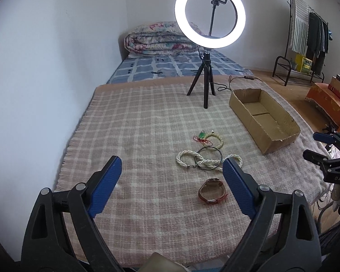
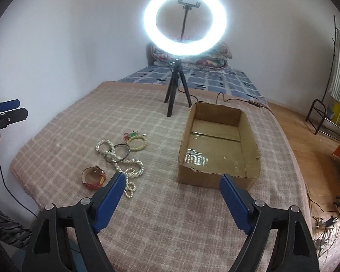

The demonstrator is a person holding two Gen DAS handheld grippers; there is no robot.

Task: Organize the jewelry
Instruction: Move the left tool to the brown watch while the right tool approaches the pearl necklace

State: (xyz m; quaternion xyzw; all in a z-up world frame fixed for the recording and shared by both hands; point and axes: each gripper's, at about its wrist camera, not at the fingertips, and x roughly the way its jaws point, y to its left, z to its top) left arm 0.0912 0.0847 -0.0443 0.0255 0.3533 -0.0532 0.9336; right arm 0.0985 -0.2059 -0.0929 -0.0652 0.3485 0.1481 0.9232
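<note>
Jewelry lies on a pink plaid blanket (image 1: 136,136): a red-strapped watch (image 1: 213,191) (image 2: 94,178), a white pearl necklace (image 1: 188,158) (image 2: 129,170), a dark bangle (image 1: 209,158) (image 2: 121,151), a pale green bead bracelet (image 1: 215,139) (image 2: 137,142) and a small green charm on red cord (image 1: 200,136) (image 2: 130,134). An empty cardboard box (image 1: 264,120) (image 2: 217,145) sits to their right. My left gripper (image 1: 172,170) is open and empty above the blanket, short of the jewelry. My right gripper (image 2: 172,181) is open and empty, between necklace and box.
A lit ring light on a black tripod (image 1: 206,83) (image 2: 176,93) stands behind the jewelry, its cable (image 1: 238,79) running right. A folded quilt (image 1: 161,40) lies on the blue mattress beyond. A clothes rack (image 1: 310,36) and wooden floor are to the right.
</note>
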